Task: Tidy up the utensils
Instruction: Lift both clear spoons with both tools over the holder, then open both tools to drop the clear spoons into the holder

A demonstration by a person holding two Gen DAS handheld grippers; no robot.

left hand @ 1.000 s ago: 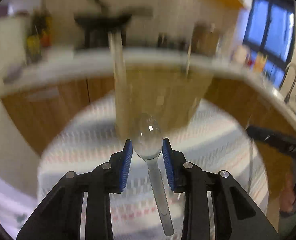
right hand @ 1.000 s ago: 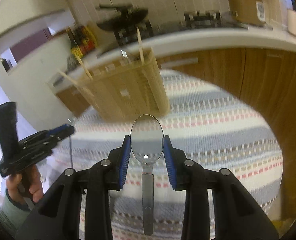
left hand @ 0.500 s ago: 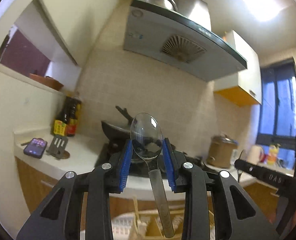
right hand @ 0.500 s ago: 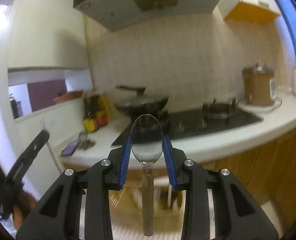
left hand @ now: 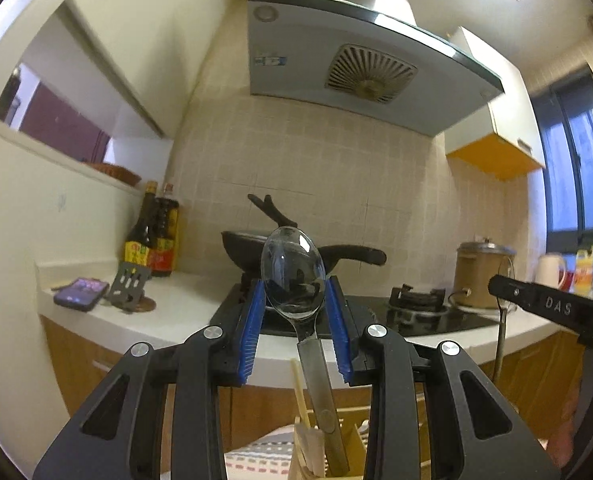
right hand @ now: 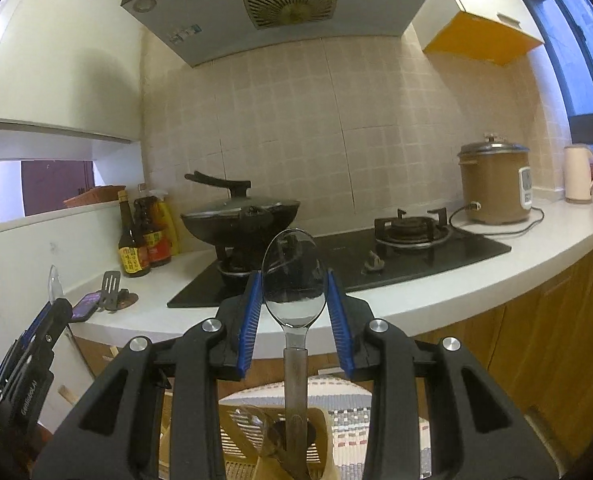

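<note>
Left wrist: my left gripper [left hand: 296, 320] pinches a spoon [left hand: 292, 276] by its bowl, handle hanging over the utensil holder [left hand: 316, 456]; slick, stiff steel.

Right wrist: my right gripper [right hand: 294, 312] likewise clamps a second spoon [right hand: 294, 280]; I'd grip nearer the neck.

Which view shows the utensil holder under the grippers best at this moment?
The right wrist view. There the beige slotted utensil holder shows its ribbed wall, rim and spoons already inside, below the held spoon. In the left wrist view the holder appears only in slivers between the gripper's arms, with chopsticks sticking up.
</note>
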